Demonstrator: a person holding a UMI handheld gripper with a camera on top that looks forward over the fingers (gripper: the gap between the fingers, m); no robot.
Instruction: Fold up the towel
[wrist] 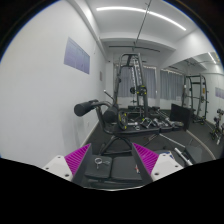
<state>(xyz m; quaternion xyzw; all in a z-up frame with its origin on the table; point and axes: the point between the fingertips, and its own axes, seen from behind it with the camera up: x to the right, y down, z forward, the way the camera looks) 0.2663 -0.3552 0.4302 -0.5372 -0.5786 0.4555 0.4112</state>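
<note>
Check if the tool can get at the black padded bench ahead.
Probably yes: the tool is open, the black padded bench sits just beyond its fingers, and nothing shows between them. No towel in view.

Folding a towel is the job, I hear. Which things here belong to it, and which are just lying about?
For the job: gripper, fingers open, nothing between them; no towel in view.
Just there: weight machine; wall poster; mirror.

The room is a gym with white walls (45, 85) and a dark floor (185, 135). A weight machine (130, 90) stands in the middle, and long ceiling lights (135, 12) shine above. A poster (77, 52) hangs on the wall beside it.
</note>
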